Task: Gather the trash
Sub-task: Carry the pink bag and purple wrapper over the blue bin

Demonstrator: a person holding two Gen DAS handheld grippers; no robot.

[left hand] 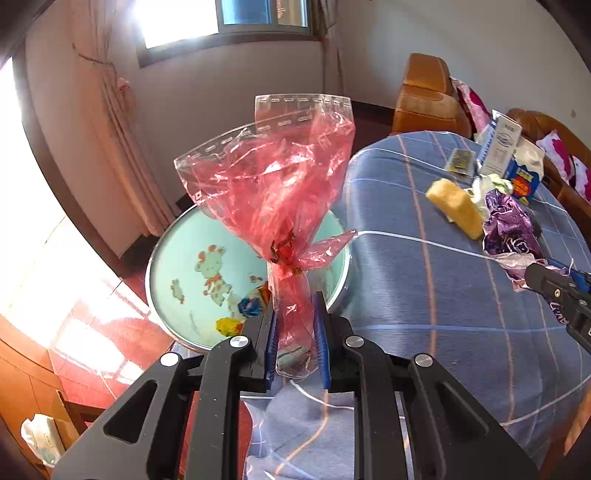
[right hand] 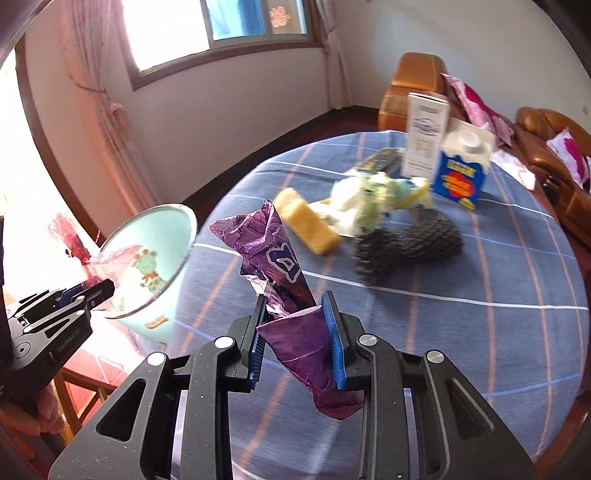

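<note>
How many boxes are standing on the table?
2. A tall white box stands at the far side of the table, and a blue and white carton stands just to its right. Others may hide behind them.

Sunlight floods my room through the wide window [right hand: 207, 33] on the far wall, washing the pale wall [left hand: 207, 99] and glaring off the red tiled floor [left hand: 85, 325] at left. Pink curtains [right hand: 107, 103] hang tied back beside the glass. Beyond the far edge of my checked-cloth round table [right hand: 461, 325], brown leather armchairs [right hand: 413, 92] hold pink-flowered cushions [right hand: 476, 103].
</note>
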